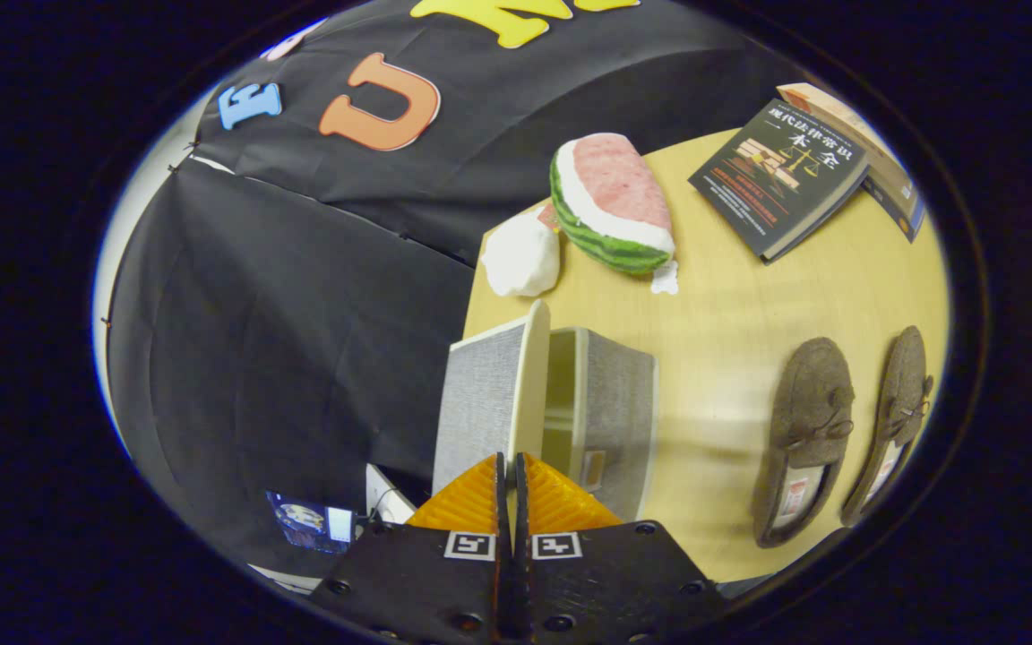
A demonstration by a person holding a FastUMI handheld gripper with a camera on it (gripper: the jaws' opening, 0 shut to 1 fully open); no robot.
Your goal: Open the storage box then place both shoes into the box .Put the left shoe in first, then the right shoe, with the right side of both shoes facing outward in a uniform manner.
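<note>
So the gripper (pixel 509 479) has its orange ribbed jaws pinched down to a thin slit, right at the bottom edge of the raised lid (pixel 529 385) of the grey fabric storage box (pixel 610 403). Can't honestly tell whether they're clamped on that lid edge or just closed next to it. The lid stands up nearly on end, cream on the inside, grey weave on the outside, so the box is open with its pale interior showing just past the fingertips.

The box sits at the near corner of the light wooden desk (pixel 731 340), with the desk edge running right behind the lid. Off to the side there's a wide bare strip of desk, then the two brown felt slippers (pixel 807 439) (pixel 892 421) lying side by side, well apart from the box.

Further back: a plush watermelon slice (pixel 614 202), a white lumpy soft thing (pixel 522 255) near the desk's edge, and a dark-covered book (pixel 780 175) overlapping another book (pixel 883 161).
</note>
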